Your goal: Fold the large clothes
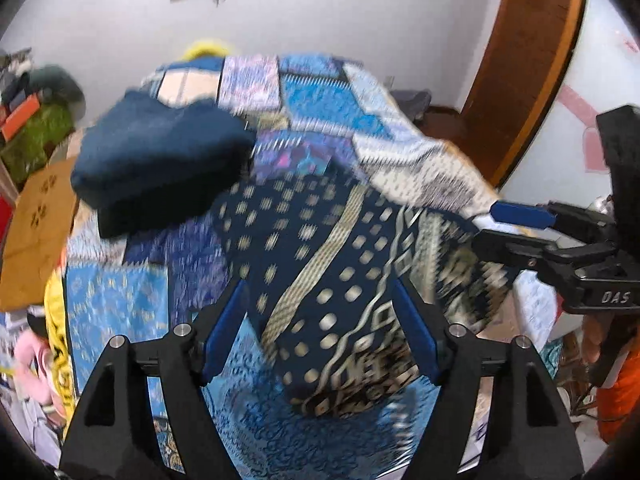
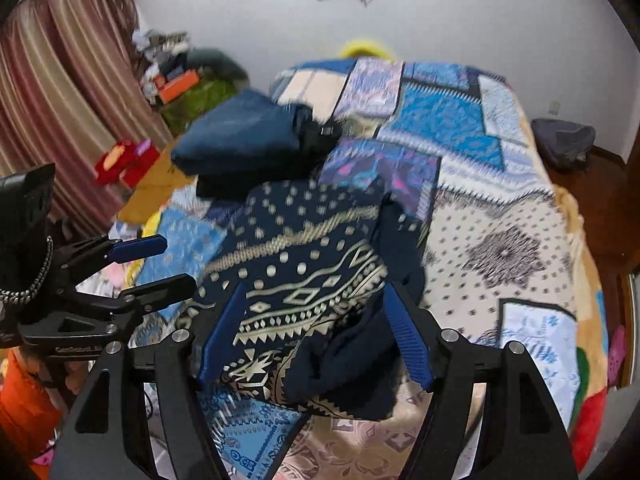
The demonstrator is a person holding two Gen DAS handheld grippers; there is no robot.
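A dark navy garment with a cream geometric print (image 1: 332, 280) (image 2: 304, 280) lies bunched in a rough fold on the bed. My left gripper (image 1: 320, 320) hovers over its near part, blue pads wide apart and clear of the cloth. The right gripper (image 2: 316, 328) stands open the same way over the garment's near right end, where a plain navy lining shows. Each gripper also shows from the side in the other view, the right gripper (image 1: 486, 224) and the left gripper (image 2: 178, 262), both with nothing between the fingers. The picture is motion-blurred.
A folded plain navy stack (image 1: 160, 160) (image 2: 244, 148) sits at the bed's far left. The blue patchwork quilt (image 1: 320, 96) (image 2: 500, 240) covers the bed. Cardboard (image 1: 40, 220) and clutter lie left, a curtain (image 2: 60, 100) beyond, a wooden door frame (image 1: 532, 60) right.
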